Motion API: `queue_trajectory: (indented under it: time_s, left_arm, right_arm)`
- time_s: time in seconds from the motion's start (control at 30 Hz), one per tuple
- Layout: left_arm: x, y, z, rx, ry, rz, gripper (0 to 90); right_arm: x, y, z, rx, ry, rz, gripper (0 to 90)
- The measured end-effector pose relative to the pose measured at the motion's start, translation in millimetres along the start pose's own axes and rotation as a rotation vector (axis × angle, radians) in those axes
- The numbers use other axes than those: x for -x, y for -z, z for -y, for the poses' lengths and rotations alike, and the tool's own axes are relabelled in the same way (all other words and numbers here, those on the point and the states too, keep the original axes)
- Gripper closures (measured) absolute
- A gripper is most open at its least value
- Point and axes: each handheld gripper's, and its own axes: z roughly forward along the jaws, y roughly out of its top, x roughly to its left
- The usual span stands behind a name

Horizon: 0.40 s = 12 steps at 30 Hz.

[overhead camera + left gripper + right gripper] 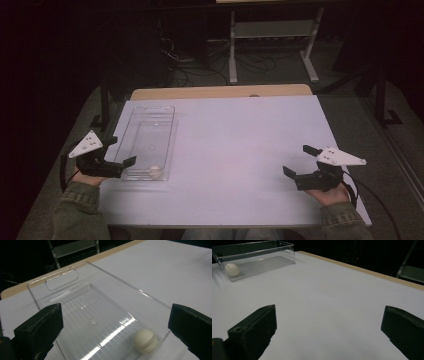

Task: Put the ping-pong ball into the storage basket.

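— Where do your two tools sit right now?

— Your left gripper (120, 150) hangs at the bench's nine o'clock edge, just beside the near left corner of the clear, rectangular plastic tray (165, 112). Its jaws stand wide apart and hold nothing. In the left gripper view they frame the tray's near end, one on each side of it, though you cannot tell from the pictures whether either one touches the plastic.

— And the other one?

— Your right gripper (298, 161) is at about four o'clock on the white-topped bench (240, 145), well apart from the tray. Its jaws are spread wide too, empty, with bare bench surface between them in the right gripper view.

— Where is the ball?

— The small, off-white ball (145, 340) with a seam around its middle lies inside the tray, on its ribbed floor, against the near end wall. From the high view that puts it at the tray's six o'clock end, near the corner that faces the bench's middle. The tray itself lies lengthwise from twelve to six o'clock on the bench's left part, with a slot handle (61, 279) cut in its far rim.
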Motion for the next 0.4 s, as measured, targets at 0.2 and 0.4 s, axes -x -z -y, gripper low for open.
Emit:
queue_trajectory:
  time_s: [0.2, 0.4]
  left_arm:
    - [1.6, 2.0, 11.4, 0.047, 0.026, -0.042, 0.0]
    - [-0.3, 4.3, 18.3, 0.093, 0.065, -0.034, 0.0]
  right_arm:
    - [0.6, 2.1, 0.1, 0.018, -0.003, 0.003, 0.0]
    - [0.7, 2.8, 0.3, 0.022, -0.006, 0.008, 0.0]
